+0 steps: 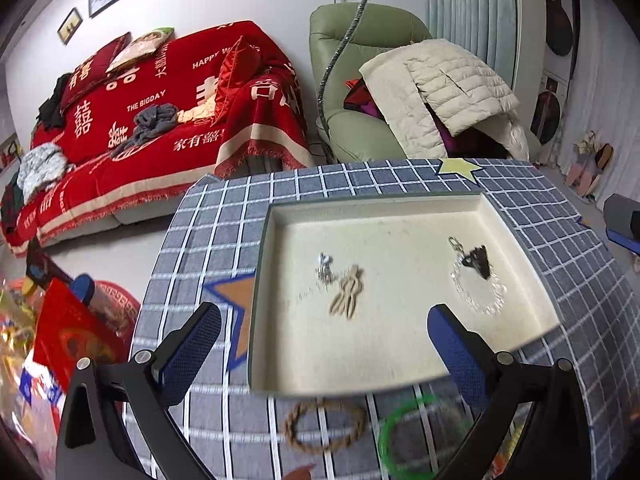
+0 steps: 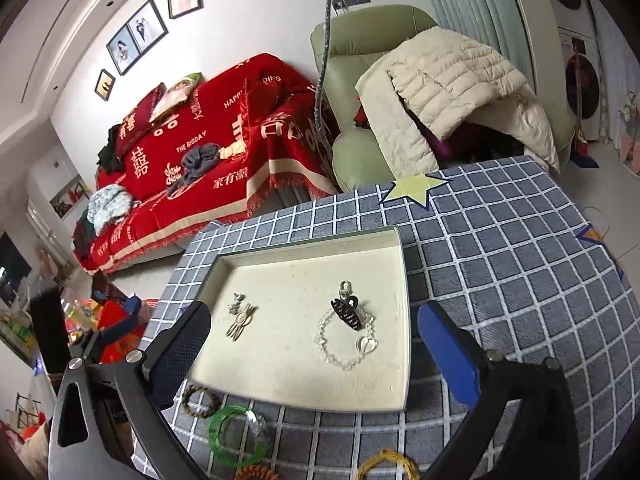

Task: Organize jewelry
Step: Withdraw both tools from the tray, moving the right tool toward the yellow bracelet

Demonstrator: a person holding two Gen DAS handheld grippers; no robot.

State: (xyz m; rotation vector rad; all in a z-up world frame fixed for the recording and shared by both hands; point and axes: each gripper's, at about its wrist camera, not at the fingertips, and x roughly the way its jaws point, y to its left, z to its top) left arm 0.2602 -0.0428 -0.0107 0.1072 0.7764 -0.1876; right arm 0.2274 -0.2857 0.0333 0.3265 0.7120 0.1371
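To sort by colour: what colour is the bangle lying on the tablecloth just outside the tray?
Translucent green bangle; the right wrist view shows it best.

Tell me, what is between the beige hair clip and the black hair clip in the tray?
Nothing: bare cream tray floor separates the beige hair clip from the black hair clip, clearest in the right wrist view.

Below the jaws, the green bangle (image 1: 420,438) was blurred in the left view. The yellow bangle (image 2: 388,465) and an orange band (image 2: 256,473) were cut off by the bottom edge.
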